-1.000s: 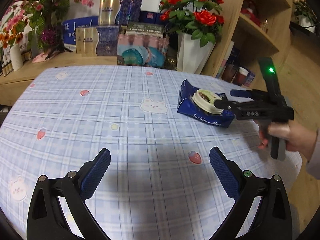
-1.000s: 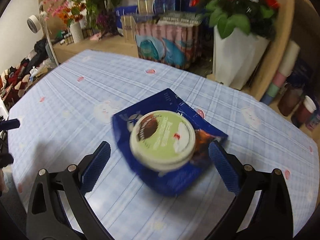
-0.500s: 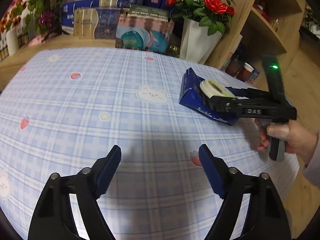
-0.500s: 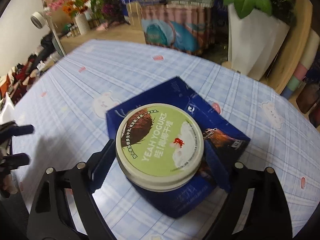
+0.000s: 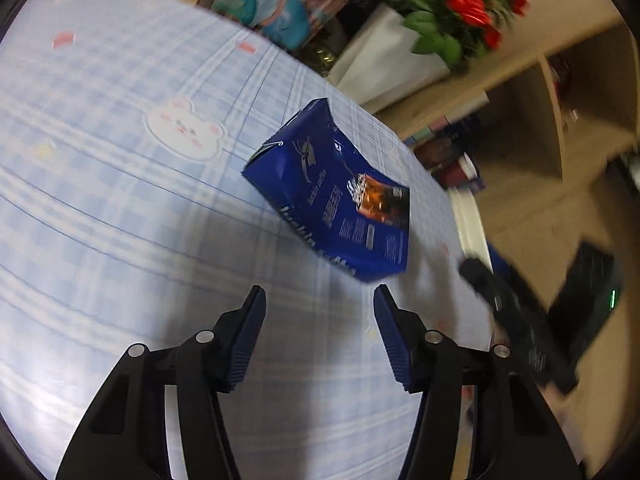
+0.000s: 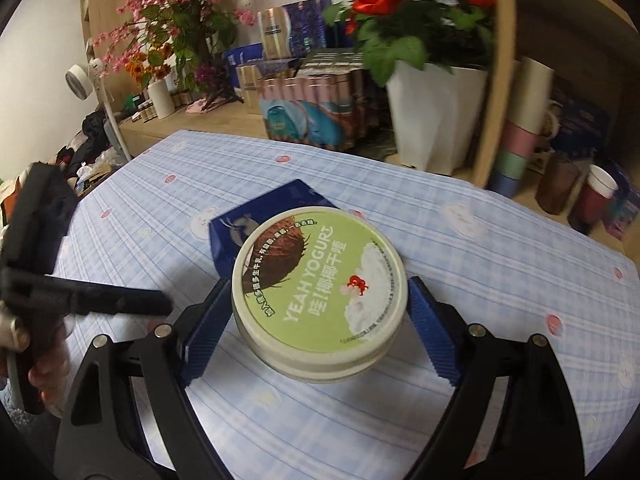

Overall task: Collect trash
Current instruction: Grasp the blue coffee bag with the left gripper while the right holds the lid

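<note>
The right gripper (image 6: 320, 312), clamping the yogurt tub (image 6: 320, 296) above the checked tablecloth (image 6: 480, 240), is best carrying it level, while the left gripper (image 5: 319, 336), its jaws apart, is lining up squarely on the blue coffee bag (image 5: 332, 192) lying on the table.

Setting: domestic living area, cluttered.
Table covering: blue plaid tablecloth (image 6: 460, 248) printed with bears and strawberries.
Decor: red roses in a white pot (image 6: 434, 116); pink flower arrangement (image 6: 168, 28) at the back.
Storage: wooden shelving (image 5: 560, 92) holding stacked cups (image 6: 516, 152) and boxes.
Stock: packaged household goods (image 6: 312, 112) piled on a wooden ledge.
Floor area: heaped clothing and bags (image 6: 88, 152) beside a small white fan (image 6: 78, 82).
</note>
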### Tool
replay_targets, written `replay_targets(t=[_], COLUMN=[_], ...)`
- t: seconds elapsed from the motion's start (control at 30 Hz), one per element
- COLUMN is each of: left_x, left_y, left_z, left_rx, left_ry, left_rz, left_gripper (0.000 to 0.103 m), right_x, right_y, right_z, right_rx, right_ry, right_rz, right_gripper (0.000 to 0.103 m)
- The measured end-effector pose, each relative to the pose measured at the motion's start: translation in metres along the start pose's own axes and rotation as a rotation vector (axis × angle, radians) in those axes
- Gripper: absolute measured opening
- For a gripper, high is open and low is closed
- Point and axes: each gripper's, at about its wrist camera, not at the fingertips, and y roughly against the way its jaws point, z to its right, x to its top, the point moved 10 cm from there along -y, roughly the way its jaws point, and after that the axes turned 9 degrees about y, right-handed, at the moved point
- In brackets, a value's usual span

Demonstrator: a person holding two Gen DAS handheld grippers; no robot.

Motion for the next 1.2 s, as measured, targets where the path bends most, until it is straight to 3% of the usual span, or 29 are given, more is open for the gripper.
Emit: replay_targets(t=[0.2, 0.27, 0.47, 0.7, 0.83, 0.9, 1.07, 1.2], left_x=[0.017, 0.022, 0.025, 0.036, 0.044, 0.042, 0.043, 0.037], left_y=[-0.023, -0.028, -0.040, -0.040, -0.048, -0.060, -0.062, -0.033], left_z=[-0.002, -0.001, -0.001, 0.000, 0.008, 0.006, 0.009, 0.025], left_rx=[-0.049, -0.097, -0.184, -0.236, -0.203, -0.152, -0.157, -0.159], left_ry=[0.156, 0.207, 0.297, 0.352, 0.315, 0.303, 0.295, 0.163], left_rz=[0.012, 0.019, 0.029, 0.113, 0.154, 0.132, 0.151, 0.171], left_gripper=[0.043, 0.043, 0.043, 0.042, 0.040, 0.012, 0.010, 0.008], right_x=[-0.018, -0.021, -0.024, -0.025, -0.028, -0.029, -0.029, -0.028], right_y=[0.004, 0.005, 0.005, -0.002, -0.002, 0.000, 0.012, 0.023], right_z=[0.021, 0.025, 0.034, 0.032, 0.032, 0.033, 0.042, 0.043], right_rx=[-0.008, -0.010, -0.007, -0.007, -0.005, -0.008, -0.024, -0.028], right_ry=[-0.023, -0.033, -0.069, -0.071, -0.072, -0.069, -0.073, -0.093], right_rz=[-0.017, -0.016, -0.008, -0.023, -0.032, -0.036, -0.037, -0.019], right_gripper=[0.085, 0.085, 0.085, 0.085, 0.085, 0.085, 0.085, 0.085])
